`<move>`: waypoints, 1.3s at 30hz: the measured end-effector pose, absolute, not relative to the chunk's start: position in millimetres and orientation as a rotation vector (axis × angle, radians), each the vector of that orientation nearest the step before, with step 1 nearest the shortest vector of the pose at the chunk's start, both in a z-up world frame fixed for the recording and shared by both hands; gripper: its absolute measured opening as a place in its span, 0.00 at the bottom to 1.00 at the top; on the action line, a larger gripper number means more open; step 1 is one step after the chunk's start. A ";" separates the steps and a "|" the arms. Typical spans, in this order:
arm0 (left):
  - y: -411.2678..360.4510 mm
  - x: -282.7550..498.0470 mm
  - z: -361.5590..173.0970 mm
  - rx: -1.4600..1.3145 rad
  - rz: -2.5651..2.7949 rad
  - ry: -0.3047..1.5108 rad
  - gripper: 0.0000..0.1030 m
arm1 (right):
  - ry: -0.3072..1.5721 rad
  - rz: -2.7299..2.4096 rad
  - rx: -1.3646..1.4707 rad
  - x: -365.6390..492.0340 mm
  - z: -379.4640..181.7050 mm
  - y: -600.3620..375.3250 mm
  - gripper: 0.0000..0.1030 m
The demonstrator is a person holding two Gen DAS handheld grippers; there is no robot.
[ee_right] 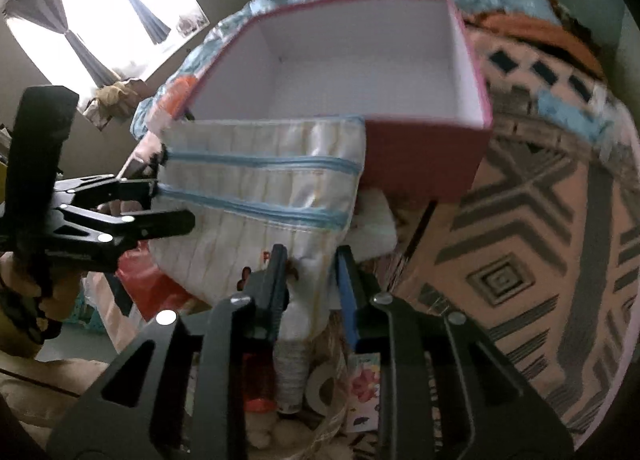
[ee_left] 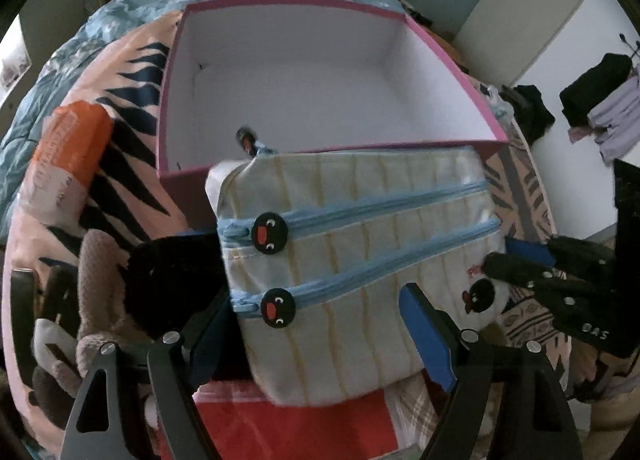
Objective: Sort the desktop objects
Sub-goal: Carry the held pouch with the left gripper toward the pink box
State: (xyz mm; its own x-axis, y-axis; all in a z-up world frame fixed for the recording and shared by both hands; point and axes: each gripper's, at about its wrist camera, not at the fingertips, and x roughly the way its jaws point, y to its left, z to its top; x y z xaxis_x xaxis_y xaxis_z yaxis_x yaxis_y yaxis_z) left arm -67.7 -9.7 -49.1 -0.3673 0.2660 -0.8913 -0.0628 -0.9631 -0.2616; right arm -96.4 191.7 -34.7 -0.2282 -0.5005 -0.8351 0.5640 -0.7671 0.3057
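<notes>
Nearest us, our left gripper (ee_left: 320, 344) spans one end of the cream pencil case (ee_left: 360, 260) (blue zips, penguin pulls), fingers spread wide against its sides. Our right gripper (ee_right: 310, 280) pinches the case's other end between narrowed pads. Just beyond the case, touching its far edge, sits the open pink box (ee_left: 176, 176), white inside, on a patterned blanket (ee_right: 540, 260).

bright window (ee_right: 100, 16) with tied grey curtains (ee_right: 140, 8), pale walls (ee_left: 532, 12), patterned quilt (ee_right: 540, 220) underneath.
</notes>
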 end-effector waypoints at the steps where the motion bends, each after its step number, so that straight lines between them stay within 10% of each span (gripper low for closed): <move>1: -9.5 -67.9 -50.7 -1.634 2.424 -0.270 0.80 | 0.071 -2.030 1.371 -97.5 -39.8 191.7 0.26; 28: -56.2 -39.6 -7.7 -1.481 2.438 -0.331 0.80 | 0.068 -2.007 1.439 -105.3 -69.1 195.6 0.23; 39: -38.9 -50.4 -34.3 -1.582 2.339 -0.387 0.59 | 0.040 -2.010 1.433 -114.6 -64.7 189.0 0.36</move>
